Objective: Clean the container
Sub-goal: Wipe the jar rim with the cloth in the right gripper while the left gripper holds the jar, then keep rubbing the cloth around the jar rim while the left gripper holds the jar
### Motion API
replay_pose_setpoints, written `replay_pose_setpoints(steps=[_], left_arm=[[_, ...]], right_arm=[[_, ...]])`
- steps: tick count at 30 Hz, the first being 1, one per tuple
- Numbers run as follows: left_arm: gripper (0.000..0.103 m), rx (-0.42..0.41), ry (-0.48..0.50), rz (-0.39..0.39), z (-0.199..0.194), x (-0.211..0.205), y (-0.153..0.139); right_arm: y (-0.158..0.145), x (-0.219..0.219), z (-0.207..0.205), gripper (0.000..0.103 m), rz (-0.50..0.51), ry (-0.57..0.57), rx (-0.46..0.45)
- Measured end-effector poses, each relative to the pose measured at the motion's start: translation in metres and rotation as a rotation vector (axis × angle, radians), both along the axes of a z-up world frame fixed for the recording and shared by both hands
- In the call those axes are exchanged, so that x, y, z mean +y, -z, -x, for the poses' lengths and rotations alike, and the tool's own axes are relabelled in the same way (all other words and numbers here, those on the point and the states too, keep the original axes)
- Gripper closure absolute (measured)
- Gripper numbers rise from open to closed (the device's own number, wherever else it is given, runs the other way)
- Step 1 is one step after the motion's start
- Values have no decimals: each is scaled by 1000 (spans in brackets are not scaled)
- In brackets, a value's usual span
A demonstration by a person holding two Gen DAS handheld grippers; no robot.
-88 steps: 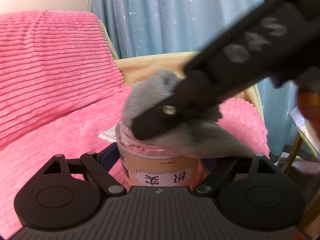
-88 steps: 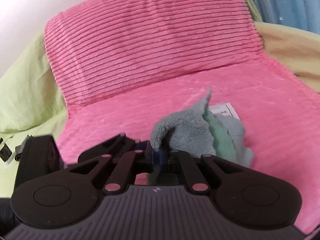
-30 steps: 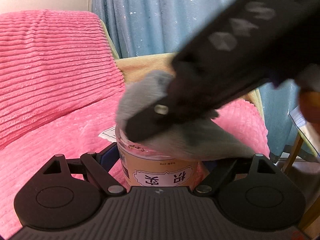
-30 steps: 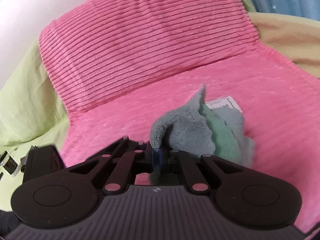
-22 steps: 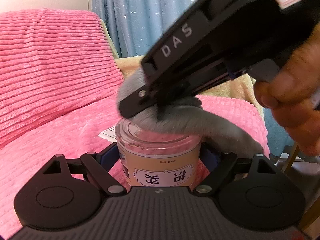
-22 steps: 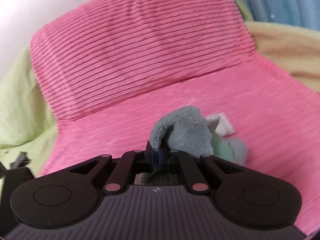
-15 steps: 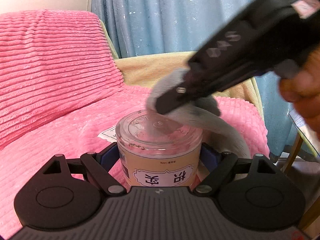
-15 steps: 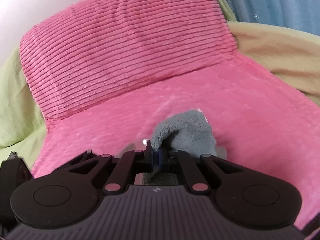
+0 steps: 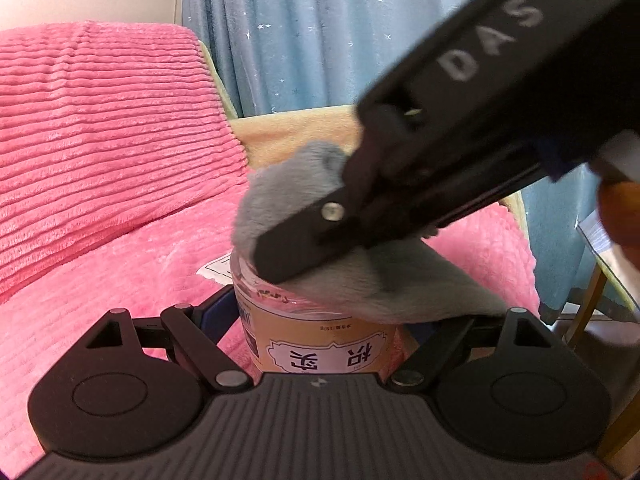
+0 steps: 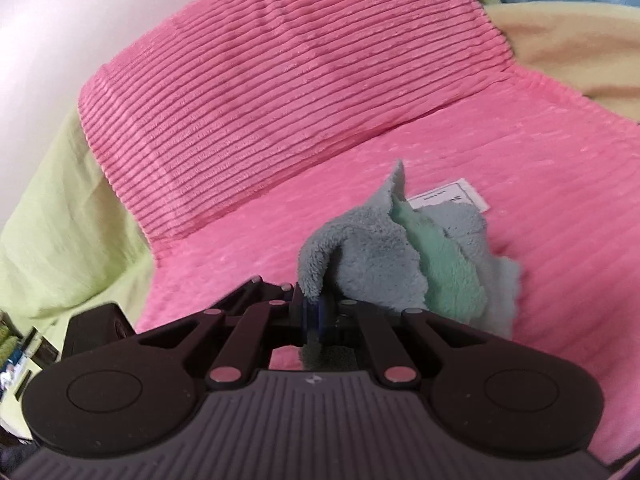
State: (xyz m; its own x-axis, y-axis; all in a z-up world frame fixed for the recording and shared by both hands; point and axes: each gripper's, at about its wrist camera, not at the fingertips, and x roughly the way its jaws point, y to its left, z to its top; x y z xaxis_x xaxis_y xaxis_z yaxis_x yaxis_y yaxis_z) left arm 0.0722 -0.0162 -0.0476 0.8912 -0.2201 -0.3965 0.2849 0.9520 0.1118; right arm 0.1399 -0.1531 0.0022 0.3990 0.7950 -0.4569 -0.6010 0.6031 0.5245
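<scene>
A clear round container [image 9: 320, 344] with a tan label and a see-through lid stands upright between the fingers of my left gripper [image 9: 320, 320], which is shut on it. A grey and green plush cloth [image 9: 360, 272] lies pressed on the lid. My right gripper [image 9: 280, 264] is shut on that cloth and slants down from the upper right onto the lid. In the right wrist view the cloth [image 10: 404, 260] bunches ahead of the right gripper [image 10: 318, 312] and hides the container.
A pink ribbed cushion [image 10: 280, 80] and pink blanket [image 9: 100, 288] cover the seat. A white paper slip [image 10: 452, 196] lies on the blanket behind the container. Blue curtain [image 9: 312, 32] hangs behind. Green fabric [image 10: 60, 208] lies left. A person's fingers [image 9: 620, 216] show at the right edge.
The right gripper lifted the cloth off toward the right, baring the lid, and has now come back down and left, pressing the cloth on the lid again. The left gripper and container stayed put.
</scene>
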Motion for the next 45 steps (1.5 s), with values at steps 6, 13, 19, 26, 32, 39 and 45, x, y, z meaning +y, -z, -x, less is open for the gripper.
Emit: replay_pose_setpoints(steps=[6,13,19,26,32,39,45], left_arm=[[18,3,-2,0,-4,-1,0],[18,6,-4,3,-10,-2,-1],[18,4,-2,-1,-5,-5,-2],[18,4,10,-3,-5,2,-1],[18,9,6,3,-12,6,-2],[18,10,6,7,-13,7,-2],[18,9,11,3,-15,8,-1]], right_arm=[[3,8,-16,100,-20,14,-13],[1,8,-21,101,9,49,-42],[0,5,-9,101,35,48,-46],[-2,2,4,101,65,47,-51],[-4,-1,16,101,90,46,-55],[-8,28,-2,101,117,35,-114],[-10,26,-1,101,148,49,-136]])
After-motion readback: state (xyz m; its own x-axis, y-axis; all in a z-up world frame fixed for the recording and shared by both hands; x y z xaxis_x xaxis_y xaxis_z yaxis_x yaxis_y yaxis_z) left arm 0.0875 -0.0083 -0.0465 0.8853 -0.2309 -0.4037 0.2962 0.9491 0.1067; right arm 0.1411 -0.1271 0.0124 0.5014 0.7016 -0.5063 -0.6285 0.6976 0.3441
